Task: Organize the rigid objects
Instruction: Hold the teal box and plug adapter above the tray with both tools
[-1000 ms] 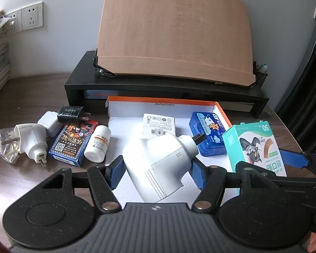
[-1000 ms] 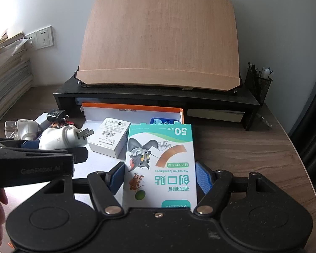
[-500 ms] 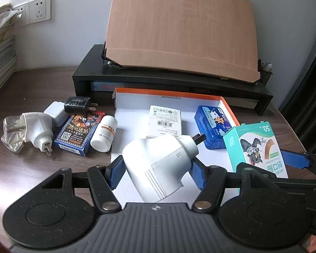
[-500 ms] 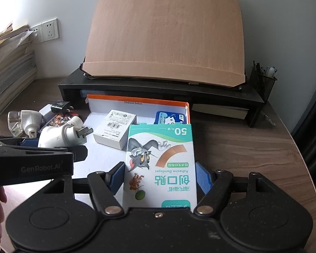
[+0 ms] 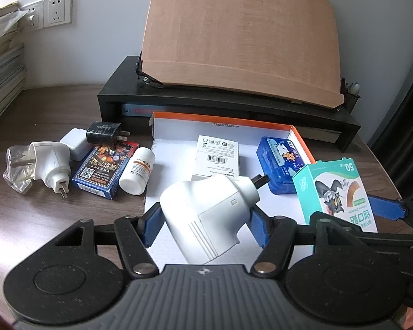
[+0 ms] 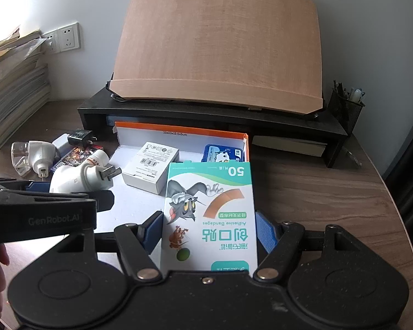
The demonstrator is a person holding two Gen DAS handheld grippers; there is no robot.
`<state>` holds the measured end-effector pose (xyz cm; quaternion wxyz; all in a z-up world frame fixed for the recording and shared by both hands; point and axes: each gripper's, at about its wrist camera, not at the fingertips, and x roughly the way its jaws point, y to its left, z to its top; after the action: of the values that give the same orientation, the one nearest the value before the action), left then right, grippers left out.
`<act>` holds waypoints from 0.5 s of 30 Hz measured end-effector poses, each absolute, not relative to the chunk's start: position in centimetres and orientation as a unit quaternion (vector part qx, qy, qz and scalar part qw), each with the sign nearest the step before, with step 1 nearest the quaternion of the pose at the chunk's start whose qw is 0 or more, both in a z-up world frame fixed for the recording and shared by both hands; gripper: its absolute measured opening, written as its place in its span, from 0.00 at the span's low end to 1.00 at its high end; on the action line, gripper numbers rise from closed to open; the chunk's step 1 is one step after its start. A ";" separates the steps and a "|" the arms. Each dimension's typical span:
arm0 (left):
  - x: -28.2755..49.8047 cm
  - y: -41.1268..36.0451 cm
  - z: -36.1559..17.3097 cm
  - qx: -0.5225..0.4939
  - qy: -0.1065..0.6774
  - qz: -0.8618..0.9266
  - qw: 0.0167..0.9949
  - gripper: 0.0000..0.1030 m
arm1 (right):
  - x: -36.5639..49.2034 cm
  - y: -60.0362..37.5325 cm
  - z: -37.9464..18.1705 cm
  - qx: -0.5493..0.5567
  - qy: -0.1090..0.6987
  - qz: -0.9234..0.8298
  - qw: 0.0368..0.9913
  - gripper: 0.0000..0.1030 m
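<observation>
Left wrist view: a white plug adapter (image 5: 209,217) is clamped between the half-closed jaws of the left gripper (image 5: 205,225), just above the near end of the orange-rimmed tray (image 5: 300,140). Beside it, a bandage box (image 6: 209,214) is gripped by the wide-set jaws of the right gripper (image 6: 209,233). Farther inside the tray, a white carton (image 5: 216,156) and a blue case (image 5: 280,170) are seen.

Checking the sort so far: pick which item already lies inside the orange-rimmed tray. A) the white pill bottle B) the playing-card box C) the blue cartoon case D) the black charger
C: the blue cartoon case lies on the white floor of the orange-rimmed tray beside a white barcode box; the other three sit on the desk to the tray's left.
</observation>
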<state>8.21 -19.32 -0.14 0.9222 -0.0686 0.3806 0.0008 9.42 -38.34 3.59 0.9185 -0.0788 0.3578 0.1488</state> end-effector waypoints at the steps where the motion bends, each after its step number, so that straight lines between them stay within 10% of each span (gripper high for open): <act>1: 8.2 -19.3 -0.2 -0.069 0.381 0.001 0.922 0.64 | 9.5 -38.3 3.6 -0.079 0.358 0.149 0.918 0.81; 15: 9.0 -18.8 -0.6 -0.075 0.385 0.004 0.920 0.64 | 10.4 -37.7 3.3 -0.085 0.360 0.150 0.917 0.81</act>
<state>8.96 -18.85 -0.57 0.9200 -0.0753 0.3845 0.0042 10.41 -37.72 3.30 0.9168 -0.0846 0.3603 0.1503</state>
